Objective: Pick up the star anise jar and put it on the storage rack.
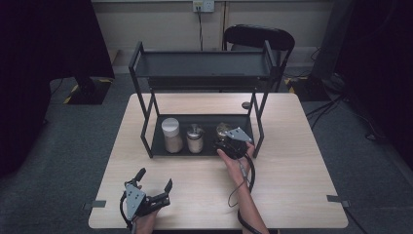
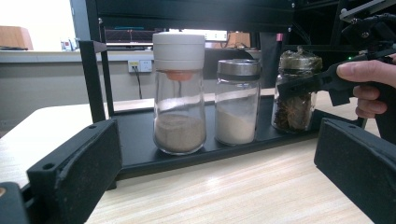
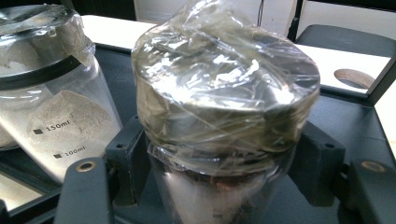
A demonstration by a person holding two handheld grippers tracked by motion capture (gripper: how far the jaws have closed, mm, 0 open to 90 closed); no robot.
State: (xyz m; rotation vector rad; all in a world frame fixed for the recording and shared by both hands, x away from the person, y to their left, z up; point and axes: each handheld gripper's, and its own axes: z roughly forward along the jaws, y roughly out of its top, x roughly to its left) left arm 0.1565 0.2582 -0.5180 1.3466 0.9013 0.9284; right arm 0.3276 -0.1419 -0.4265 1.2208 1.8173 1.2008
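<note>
A jar with clear film over its lid [image 3: 224, 93] stands at the right end of the black rack's lower tray [image 1: 207, 152]; it holds dark contents [image 2: 292, 112]. My right gripper [image 3: 219, 186] is shut on the jar, one black pad [image 3: 128, 154] pressing on each side just under the lid. It reaches in from the tray's front [image 1: 225, 141]. My left gripper [image 1: 155, 178] rests open near the table's front left. Nothing lies between its two wide-apart jaws [image 2: 215, 177], which point at the rack.
Two more jars share the tray: a white-lidded one with brownish powder [image 2: 180, 112] at the left and a metal-lidded one with pale powder [image 2: 237, 107] in the middle. The upper shelf [image 1: 202, 63] overhangs them. A dark round spot [image 1: 246, 105] marks the table behind the rack, and a chair [image 1: 258, 36] stands beyond.
</note>
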